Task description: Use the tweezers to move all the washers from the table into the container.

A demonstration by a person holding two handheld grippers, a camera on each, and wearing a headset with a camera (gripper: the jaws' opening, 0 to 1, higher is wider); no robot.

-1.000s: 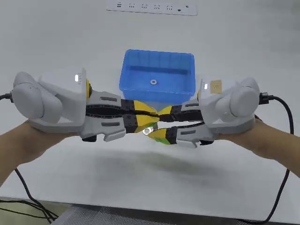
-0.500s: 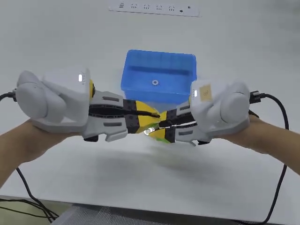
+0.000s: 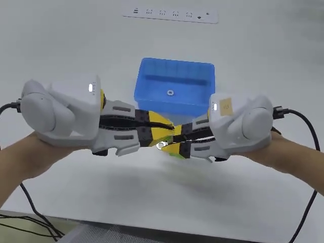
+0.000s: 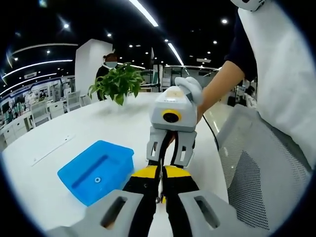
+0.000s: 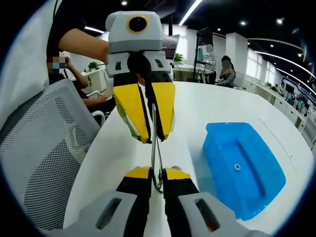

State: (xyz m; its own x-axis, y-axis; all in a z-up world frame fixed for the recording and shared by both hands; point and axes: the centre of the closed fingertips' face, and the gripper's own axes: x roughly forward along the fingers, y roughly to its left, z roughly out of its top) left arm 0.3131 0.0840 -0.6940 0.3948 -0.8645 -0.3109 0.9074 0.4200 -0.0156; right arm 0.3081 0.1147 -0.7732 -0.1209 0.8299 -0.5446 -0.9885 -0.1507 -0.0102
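Steel tweezers (image 5: 153, 133), thin and straight, clamped in left claw (image 4: 161, 173) and right claw (image 5: 157, 173).

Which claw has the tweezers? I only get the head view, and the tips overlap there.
Observer: Both, going by the right gripper view. The tweezers run from between the right claw jaws up into the left claw yellow jaws.
Operator: Left shut as well?
Observer: Yes. In the left gripper view its jaws are closed, with the thin metal strip between them.
Operator: Anything between the claws and the bin?
Observer: No. The right gripper view shows bare table between them and the blue container.
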